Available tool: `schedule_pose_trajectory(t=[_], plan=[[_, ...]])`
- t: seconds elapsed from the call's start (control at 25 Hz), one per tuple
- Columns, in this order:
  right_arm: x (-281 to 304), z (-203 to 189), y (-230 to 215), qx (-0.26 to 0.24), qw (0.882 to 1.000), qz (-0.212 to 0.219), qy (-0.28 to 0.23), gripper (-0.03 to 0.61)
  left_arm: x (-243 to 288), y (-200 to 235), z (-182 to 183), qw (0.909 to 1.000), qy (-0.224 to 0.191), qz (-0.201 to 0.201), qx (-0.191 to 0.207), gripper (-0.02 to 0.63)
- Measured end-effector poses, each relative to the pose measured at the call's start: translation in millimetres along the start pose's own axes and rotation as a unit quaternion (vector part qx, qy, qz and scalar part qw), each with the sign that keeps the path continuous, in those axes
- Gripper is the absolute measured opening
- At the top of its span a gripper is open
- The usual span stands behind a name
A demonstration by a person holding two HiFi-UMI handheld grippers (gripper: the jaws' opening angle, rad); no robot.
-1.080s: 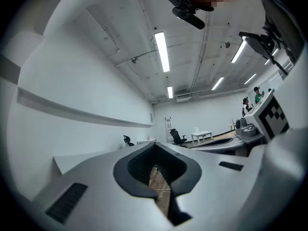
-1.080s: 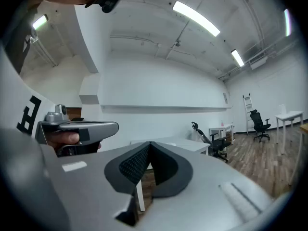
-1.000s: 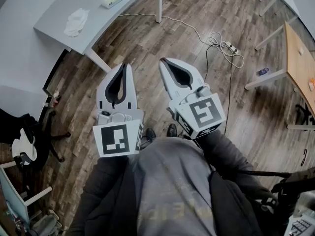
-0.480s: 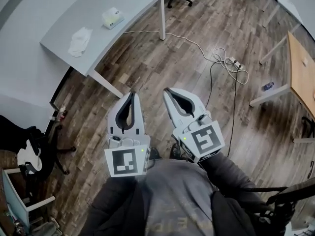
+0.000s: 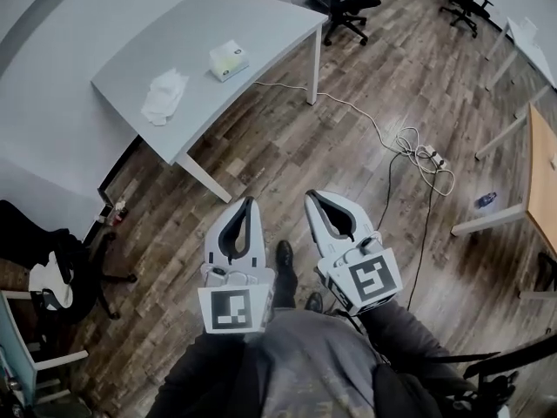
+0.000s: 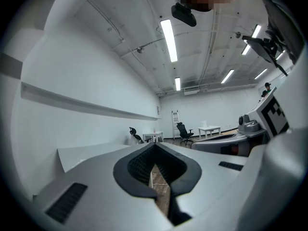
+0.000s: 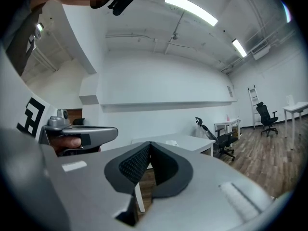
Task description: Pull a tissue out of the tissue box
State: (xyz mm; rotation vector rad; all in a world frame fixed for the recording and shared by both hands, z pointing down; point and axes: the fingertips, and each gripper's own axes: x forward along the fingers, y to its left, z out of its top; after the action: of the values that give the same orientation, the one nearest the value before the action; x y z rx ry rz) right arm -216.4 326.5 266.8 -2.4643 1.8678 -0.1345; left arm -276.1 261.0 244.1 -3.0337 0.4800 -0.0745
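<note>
Table (image 5: 261, 16) and tissue box (image 5: 228, 60) are drawing nearer — left gripper (image 5: 248, 201) and right gripper (image 5: 312, 196) are staying clenched, empty.

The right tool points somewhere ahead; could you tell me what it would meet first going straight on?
Most likely the grey table, which stands dead ahead of the right tool across the wooden floor; how far off is unclear.

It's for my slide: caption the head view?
Left claw and right claw shut, far from the tissue box on the table.
</note>
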Motion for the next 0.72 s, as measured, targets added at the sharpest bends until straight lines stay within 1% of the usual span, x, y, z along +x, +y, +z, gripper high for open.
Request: schedule_pose_trajectory(t=[0.24, 0.36, 0.48, 0.6, 0.72], plan=[[90.1, 10.0, -24.9, -0.015, 1.0, 0.005, -0.002, 0.003, 75.9, 55.2, 5.1, 0.9998, -0.016, -0.005, -0.007, -0.003], [135.7, 17.5, -33.0, -0.013, 1.0, 0.008, 0.0, 0.002, 107.6, 86.5, 8.0, 0.9997, -0.022, -0.008, -0.008, -0.003], [173.4, 22.6, -38.9, -0.015, 1.0, 0.012, 0.007, 0.002, 133.3, 112.7, 6.8, 0.9996, -0.019, -0.009, -0.018, -0.003], [202.9, 29.6, -47.3, -0.026, 1.0, 0.012, 0.01, 0.002, 158.6, 129.2, 6.2, 0.9993, -0.022, -0.014, -0.028, -0.003], [223.1, 34.1, -60.2, -0.033, 0.999, 0.011, 0.012, 0.002, 180.8, 136.0, 2.1, 0.9991, -0.016, -0.018, -0.036, -0.003]])
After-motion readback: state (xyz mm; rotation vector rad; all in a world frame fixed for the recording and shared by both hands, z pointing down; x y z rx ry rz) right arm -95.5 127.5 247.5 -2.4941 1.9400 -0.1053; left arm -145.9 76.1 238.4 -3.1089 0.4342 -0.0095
